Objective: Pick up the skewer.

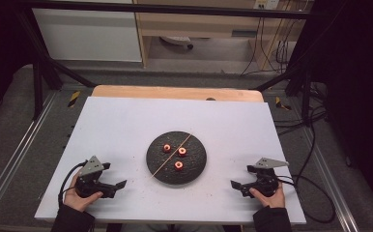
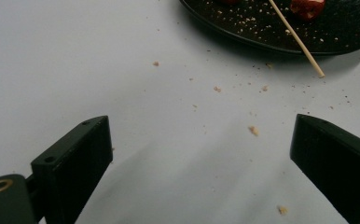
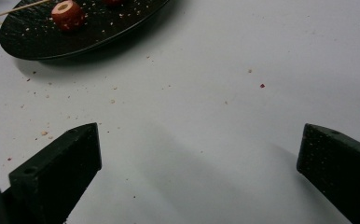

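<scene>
Left gripper (image 1: 121, 184) and right gripper (image 1: 234, 184): jaws wide apart, empty. Between them, ahead: round black textured plate (image 1: 154, 169); thin wooden skewer (image 1: 171, 153) lies across it among three red ring-shaped pieces (image 1: 179, 165). Risk: slim skewer rolls from pinch; pieces crumble, crumbs (image 2: 253, 130) already scattered.

the bench (image 1: 126, 125) is showing a smooth matt white top over a bare wood edge. the plate (image 1: 155, 162) is looking dark, rough and faintly shiny. the skewer (image 1: 161, 165) is looking like pale wood. the jaws are looking like matt black plastic.
</scene>
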